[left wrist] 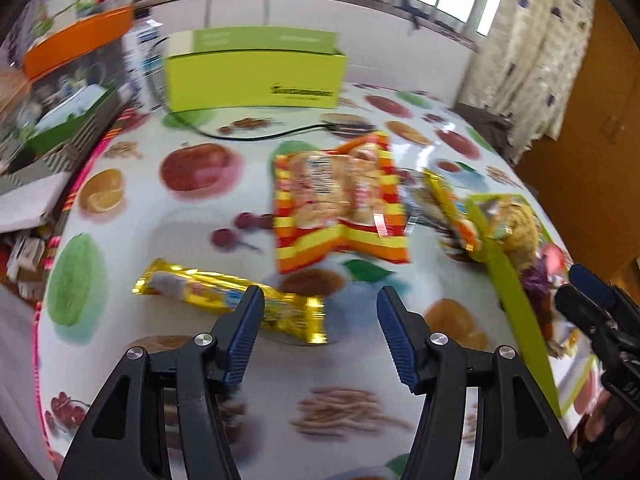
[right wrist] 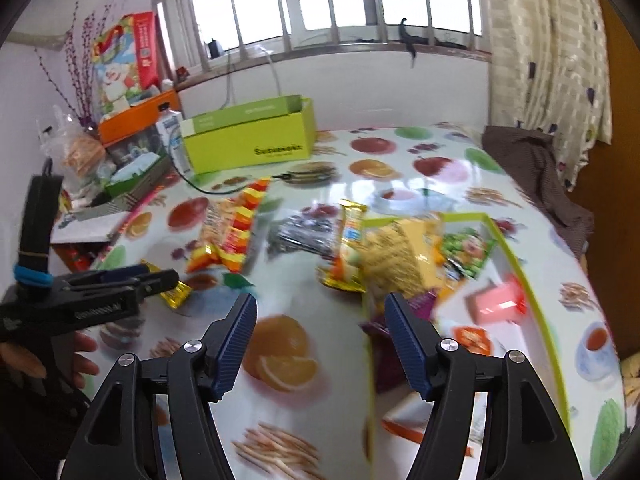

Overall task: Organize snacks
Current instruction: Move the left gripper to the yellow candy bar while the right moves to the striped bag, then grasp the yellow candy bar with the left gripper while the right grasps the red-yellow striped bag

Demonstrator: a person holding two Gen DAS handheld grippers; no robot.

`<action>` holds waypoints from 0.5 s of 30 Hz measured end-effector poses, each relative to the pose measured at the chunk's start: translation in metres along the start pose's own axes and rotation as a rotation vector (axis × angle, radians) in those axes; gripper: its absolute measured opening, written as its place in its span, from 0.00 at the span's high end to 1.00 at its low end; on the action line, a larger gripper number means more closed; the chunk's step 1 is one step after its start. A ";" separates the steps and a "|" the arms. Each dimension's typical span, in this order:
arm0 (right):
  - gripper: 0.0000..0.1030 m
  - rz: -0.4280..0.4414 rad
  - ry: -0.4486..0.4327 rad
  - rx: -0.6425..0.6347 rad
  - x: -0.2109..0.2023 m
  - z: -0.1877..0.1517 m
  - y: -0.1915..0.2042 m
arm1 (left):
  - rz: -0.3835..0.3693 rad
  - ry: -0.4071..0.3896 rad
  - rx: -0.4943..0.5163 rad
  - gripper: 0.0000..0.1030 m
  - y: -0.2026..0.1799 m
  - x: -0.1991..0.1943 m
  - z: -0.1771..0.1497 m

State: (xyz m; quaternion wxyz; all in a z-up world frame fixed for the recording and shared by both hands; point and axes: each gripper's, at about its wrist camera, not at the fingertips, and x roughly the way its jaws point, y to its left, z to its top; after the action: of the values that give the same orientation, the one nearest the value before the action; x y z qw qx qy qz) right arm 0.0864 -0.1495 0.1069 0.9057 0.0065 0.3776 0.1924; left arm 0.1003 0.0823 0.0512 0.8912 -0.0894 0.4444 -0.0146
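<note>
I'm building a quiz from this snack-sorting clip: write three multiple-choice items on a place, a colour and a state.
1. Where does the gold-wrapped snack bar lie?
A. on the fruit-print tablecloth, just ahead of the left gripper
B. inside the tray
C. on the windowsill

2. What colour is the open cardboard box at the back of the table?
A. blue
B. lime green
C. white

3. How do the right gripper jaws stand?
A. shut on a packet
B. shut on nothing
C. open, empty

Answers:
1 A, the bar rests on the cloth beside the left finger.
2 B, its walls are lime green in both views.
3 C, a wide gap shows, nothing between.
</note>
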 end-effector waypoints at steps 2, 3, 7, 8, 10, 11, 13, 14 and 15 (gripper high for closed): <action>0.35 0.027 0.000 -0.006 0.005 0.005 0.007 | 0.016 0.004 -0.028 0.42 0.012 0.003 0.000; 0.35 0.041 0.004 -0.010 0.010 0.008 0.010 | 0.024 0.011 -0.046 0.42 0.019 0.006 0.001; 0.35 0.078 0.022 -0.004 0.025 0.019 0.019 | 0.027 0.028 -0.098 0.42 0.035 0.016 0.004; 0.35 0.092 0.025 0.003 0.030 0.023 0.020 | 0.021 0.033 -0.102 0.42 0.039 0.019 0.005; 0.34 0.106 0.038 0.016 0.040 0.029 0.023 | 0.013 0.045 -0.100 0.42 0.041 0.023 0.007; 0.34 0.107 0.044 0.012 0.044 0.032 0.026 | 0.010 0.046 -0.099 0.42 0.042 0.024 0.008; 0.34 0.119 0.059 -0.003 0.055 0.037 0.031 | 0.011 0.056 -0.100 0.42 0.043 0.029 0.009; 0.34 0.117 0.067 -0.002 0.059 0.039 0.032 | 0.007 0.056 -0.102 0.42 0.043 0.030 0.009; 0.34 0.120 0.071 0.001 0.064 0.042 0.035 | -0.003 0.057 -0.101 0.42 0.042 0.032 0.010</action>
State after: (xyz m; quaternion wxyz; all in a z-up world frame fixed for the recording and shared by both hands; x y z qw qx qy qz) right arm 0.1440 -0.0894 0.0988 0.8786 0.0230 0.4085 0.2464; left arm 0.1253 0.1219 0.0246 0.8726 -0.1348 0.4695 0.0039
